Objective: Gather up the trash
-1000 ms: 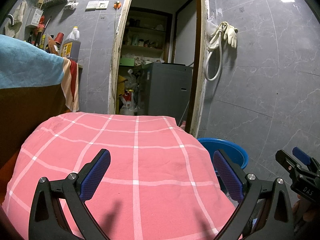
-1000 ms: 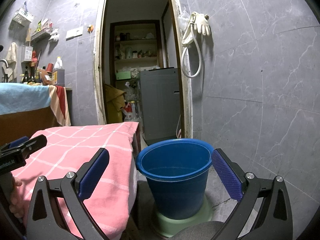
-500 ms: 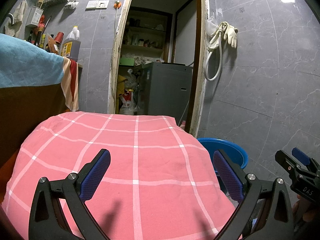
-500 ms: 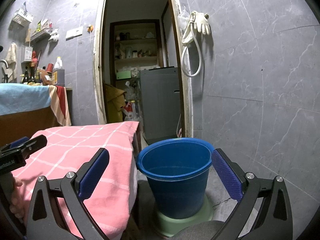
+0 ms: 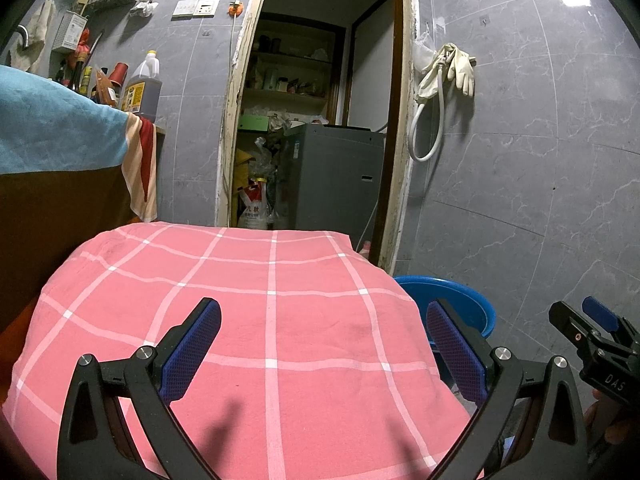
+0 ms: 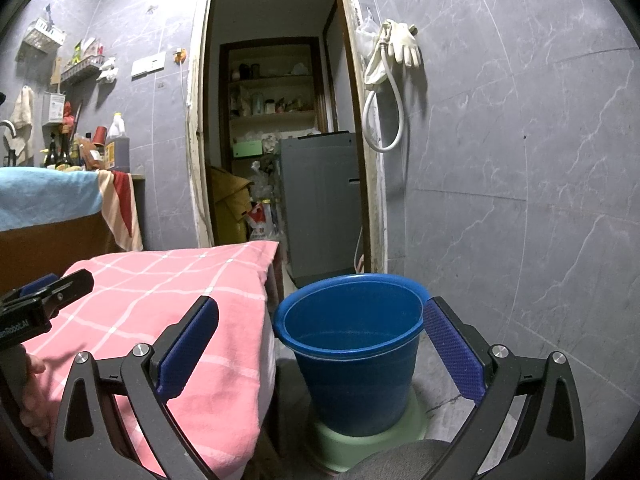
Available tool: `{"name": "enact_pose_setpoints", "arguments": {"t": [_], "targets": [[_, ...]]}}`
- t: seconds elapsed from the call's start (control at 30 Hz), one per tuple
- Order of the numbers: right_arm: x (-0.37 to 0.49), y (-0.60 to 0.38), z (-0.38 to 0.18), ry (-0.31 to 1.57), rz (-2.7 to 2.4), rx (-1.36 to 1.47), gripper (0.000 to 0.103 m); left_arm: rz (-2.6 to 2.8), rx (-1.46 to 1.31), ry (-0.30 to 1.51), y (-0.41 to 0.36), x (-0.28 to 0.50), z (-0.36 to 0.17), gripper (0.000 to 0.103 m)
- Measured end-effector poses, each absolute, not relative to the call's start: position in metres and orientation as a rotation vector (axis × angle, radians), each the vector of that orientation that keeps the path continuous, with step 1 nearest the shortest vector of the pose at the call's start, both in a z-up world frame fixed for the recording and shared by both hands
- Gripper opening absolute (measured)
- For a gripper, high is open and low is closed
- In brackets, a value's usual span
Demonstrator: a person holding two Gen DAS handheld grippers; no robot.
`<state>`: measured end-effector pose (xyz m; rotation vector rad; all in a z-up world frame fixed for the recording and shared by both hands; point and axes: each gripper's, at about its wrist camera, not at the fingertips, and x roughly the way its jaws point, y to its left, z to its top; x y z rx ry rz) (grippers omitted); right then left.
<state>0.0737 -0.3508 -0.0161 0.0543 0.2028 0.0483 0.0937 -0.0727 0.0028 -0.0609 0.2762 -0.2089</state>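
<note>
A blue plastic bucket [image 6: 352, 344] stands on a pale green base on the floor, right of a table covered by a pink checked cloth [image 5: 272, 320]. Its rim shows in the left wrist view [image 5: 460, 296] past the table's right edge. My left gripper [image 5: 324, 348] is open and empty above the cloth. My right gripper [image 6: 320, 348] is open and empty, facing the bucket from just in front. No trash shows on the cloth or in the bucket's visible part.
A grey tiled wall [image 6: 520, 160] stands to the right with gloves and a hose [image 6: 392, 64] hung on it. An open doorway [image 5: 320, 120] leads to a cluttered storeroom with a grey appliance. A counter with a blue towel [image 5: 52, 132] and bottles stands at the left.
</note>
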Motion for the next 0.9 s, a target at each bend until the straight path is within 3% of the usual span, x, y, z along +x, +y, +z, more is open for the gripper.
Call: {"name": "enact_pose_setpoints", "arguments": {"t": [0.9], "targets": [[0.0722,-0.348,-0.0174,0.208,0.05,0.054,0.103,-0.208,-0.059,0.285,-0.0743,0.0942,0.0028,0.101]]}}
